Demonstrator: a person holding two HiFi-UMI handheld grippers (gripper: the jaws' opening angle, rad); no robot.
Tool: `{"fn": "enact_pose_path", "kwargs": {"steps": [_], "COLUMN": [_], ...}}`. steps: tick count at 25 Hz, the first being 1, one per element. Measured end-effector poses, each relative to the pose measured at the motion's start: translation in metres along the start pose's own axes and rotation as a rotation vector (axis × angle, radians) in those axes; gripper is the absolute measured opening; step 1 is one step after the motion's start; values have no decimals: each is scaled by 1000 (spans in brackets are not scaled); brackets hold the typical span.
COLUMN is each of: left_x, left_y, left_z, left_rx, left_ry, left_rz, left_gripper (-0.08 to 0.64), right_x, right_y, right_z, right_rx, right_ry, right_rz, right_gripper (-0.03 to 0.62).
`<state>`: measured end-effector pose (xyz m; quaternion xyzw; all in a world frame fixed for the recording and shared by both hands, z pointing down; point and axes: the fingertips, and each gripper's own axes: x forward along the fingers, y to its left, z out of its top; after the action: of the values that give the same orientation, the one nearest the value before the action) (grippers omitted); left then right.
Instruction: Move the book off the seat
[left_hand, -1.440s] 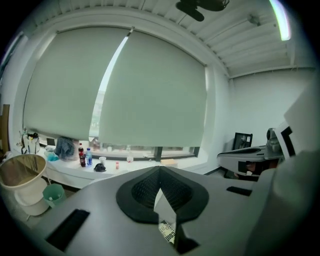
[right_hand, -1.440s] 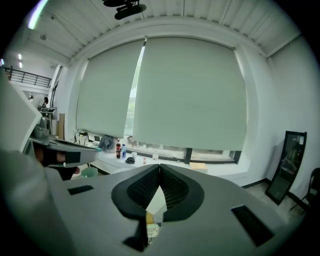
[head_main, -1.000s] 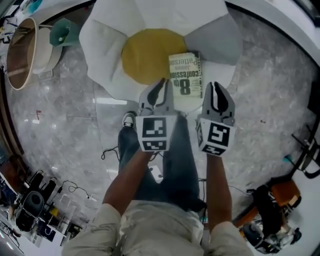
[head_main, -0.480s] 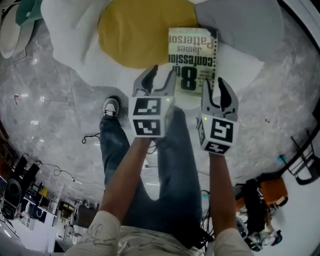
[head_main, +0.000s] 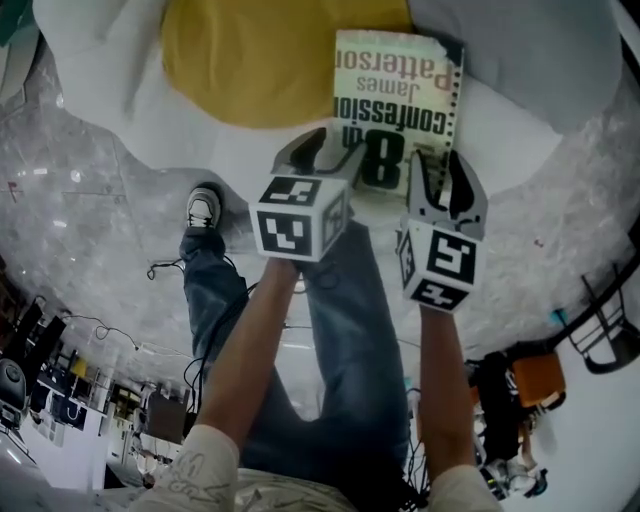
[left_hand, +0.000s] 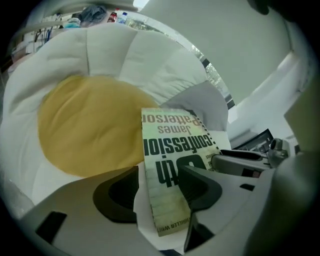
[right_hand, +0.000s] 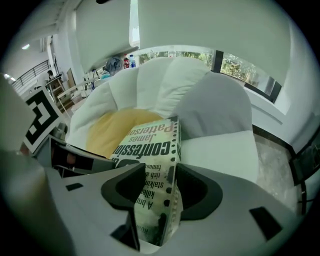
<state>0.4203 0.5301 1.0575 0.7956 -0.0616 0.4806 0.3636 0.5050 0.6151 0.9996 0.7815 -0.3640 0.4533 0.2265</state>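
From the head view the book (head_main: 400, 95) lies flat on the seat (head_main: 255, 60), on a white petal at the right edge of the yellow middle, in the upper centre of the frame. The pale stone floor (head_main: 110, 230) and the person's shoe (head_main: 205, 208) show only here.

The left tongs (head_main: 330, 150) have just been spreading and stand wide apart over the book's near left edge; the left gripper view (left_hand: 160, 192) shows that edge between the jaws, no pad pressing it. The right tongs (head_main: 440, 165) have likewise just been opening. In the right gripper view (right_hand: 155, 200) they straddle the near right corner with its black film-strip border. Only that view gives the window (right_hand: 235, 65) behind the seat.

The cover reads "8th confession" and "James Patterson", upside down from the head view. The right gripper view adds small print in fragments: "stalkin", "rich", "famou".

The book's long axis runs up and down the head view, the tops of the letters toward the person.
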Motion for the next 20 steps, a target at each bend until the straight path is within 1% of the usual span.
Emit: {"fn": "enact_pose_path", "kwargs": {"steps": [3,7,9,12,14,16,18,20], "left_x": [2,8,11,8,-3,-27,-53,-61], "left_y": [12,-1,-12,-18,-14,-9,-8,-9], "left_z": [4,4,4,9,14,26,43,52], "left_rx": [-22,13,14,33,45,64,87,112], "left_ry": [2,10,2,-14,-25,-38,-54,-77], "left_rz": [-41,-83,-72,-27,-12,-6,-1,14], "left_gripper": [238,215,209,207,204,202,201,199], "right_x": [11,10,6,4,0,-12,-28,-33], "right_y": [11,0,-10,-16,-9,7,19,20], "right_z": [3,-1,-3,0,6,22,43,50], "right_rx": [3,16,17,28,38,46,49,56], "right_ry": [-2,-14,-16,-10,-11,-21,-42,-71], "right_rz": [-11,-27,-31,-36,-38,-40,-43,-40], "right_gripper": [187,187,186,186,186,186,186,186]}}
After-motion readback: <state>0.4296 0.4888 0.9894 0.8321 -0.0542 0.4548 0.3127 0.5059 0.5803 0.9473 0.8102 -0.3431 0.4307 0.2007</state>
